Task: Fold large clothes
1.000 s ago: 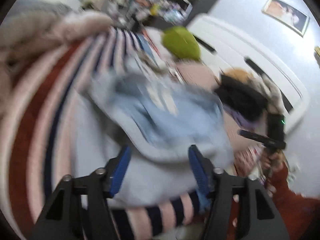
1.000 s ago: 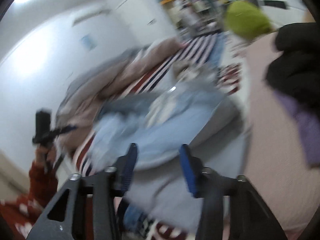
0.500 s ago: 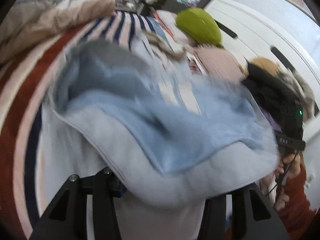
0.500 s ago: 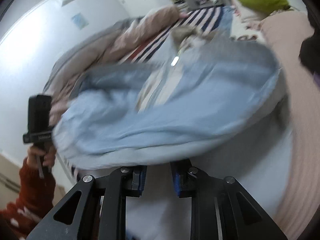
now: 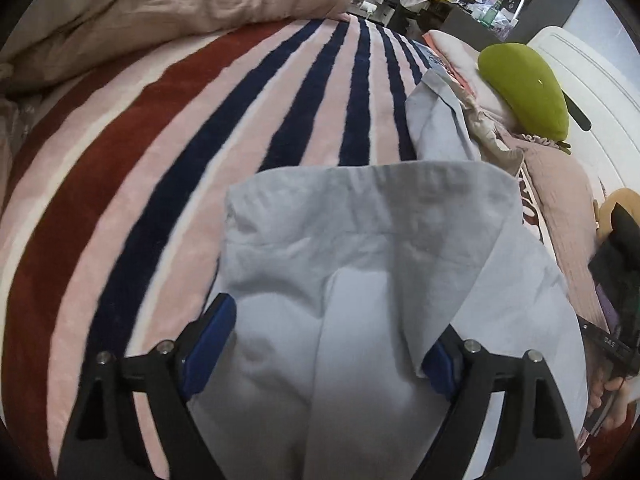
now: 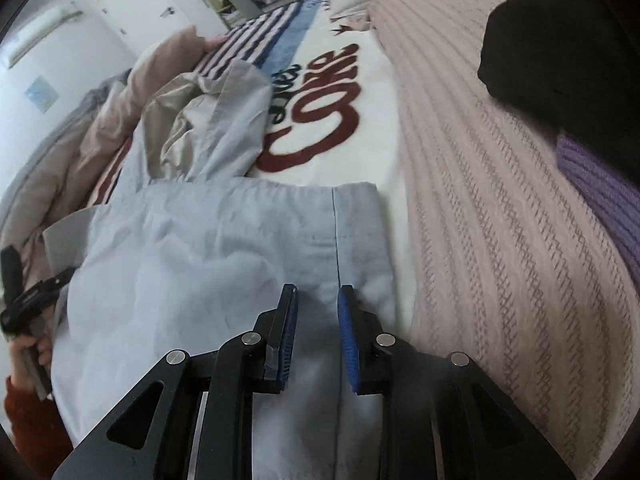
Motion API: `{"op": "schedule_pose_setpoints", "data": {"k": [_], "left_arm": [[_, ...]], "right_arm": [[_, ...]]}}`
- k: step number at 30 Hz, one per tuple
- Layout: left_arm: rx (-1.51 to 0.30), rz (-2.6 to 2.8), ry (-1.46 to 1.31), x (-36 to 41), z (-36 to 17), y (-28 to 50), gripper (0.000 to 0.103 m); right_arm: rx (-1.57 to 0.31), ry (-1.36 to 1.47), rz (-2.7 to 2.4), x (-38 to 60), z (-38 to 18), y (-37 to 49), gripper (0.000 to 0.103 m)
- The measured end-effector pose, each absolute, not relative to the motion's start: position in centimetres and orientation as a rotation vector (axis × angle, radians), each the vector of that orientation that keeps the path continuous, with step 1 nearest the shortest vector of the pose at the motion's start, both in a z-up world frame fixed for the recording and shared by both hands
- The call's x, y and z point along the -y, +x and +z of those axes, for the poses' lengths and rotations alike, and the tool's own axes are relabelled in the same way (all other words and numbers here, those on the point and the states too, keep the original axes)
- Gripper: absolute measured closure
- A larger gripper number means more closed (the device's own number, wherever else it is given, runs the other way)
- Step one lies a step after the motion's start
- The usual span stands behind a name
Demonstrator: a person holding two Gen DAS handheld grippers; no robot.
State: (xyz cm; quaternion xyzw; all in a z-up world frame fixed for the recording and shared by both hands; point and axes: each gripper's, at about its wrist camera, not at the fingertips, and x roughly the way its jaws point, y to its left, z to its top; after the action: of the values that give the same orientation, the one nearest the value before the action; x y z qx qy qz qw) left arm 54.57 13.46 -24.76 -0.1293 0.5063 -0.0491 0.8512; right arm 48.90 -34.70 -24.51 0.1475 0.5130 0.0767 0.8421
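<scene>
While one pale blue garment lies folded on the striped blanket, two grippers stand over it. Left gripper: jaws wide apart, fabric bulging between them, not clamped. Right gripper: jaws narrowly apart above the cloth near its seam. One green pillow and one pink knit cover lie beside.

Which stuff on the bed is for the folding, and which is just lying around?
For the folding: light blue jacket, left gripper, right gripper.

Just lying around: green pillow, pink knit blanket, black garment, striped blanket.
</scene>
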Motion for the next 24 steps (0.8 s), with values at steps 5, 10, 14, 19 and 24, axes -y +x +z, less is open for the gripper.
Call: {"op": "schedule_pose_setpoints", "data": {"k": [5, 10, 14, 19, 24], "left_arm": [[-0.961, -0.133, -0.246, -14.1, -20.2, 48.0, 0.02], [-0.904, -0.213, -0.256, -15.2, -16.6, 39.2, 0.007], [-0.857, -0.215, -0.297, -16.4, -15.8, 31.3, 0.005], [-0.876, -0.204, -0.395, -17.7, -18.3, 25.6, 0.005], [-0.98, -0.23, -0.521, -17.4, -23.9, 24.1, 0.005]], "right_arm": [[-0.983, 0.329, 0.266, 33.9, -20.1, 42.9, 0.062], [-0.882, 0.408, 0.373, 32.9, -16.8, 33.3, 0.04], [-0.83, 0.395, 0.372, 31.9, -16.0, 26.0, 0.018], [-0.832, 0.465, 0.347, 30.7, -18.4, 20.1, 0.013], [-0.909, 0.614, 0.328, 29.7, -23.5, 19.0, 0.013]]}}
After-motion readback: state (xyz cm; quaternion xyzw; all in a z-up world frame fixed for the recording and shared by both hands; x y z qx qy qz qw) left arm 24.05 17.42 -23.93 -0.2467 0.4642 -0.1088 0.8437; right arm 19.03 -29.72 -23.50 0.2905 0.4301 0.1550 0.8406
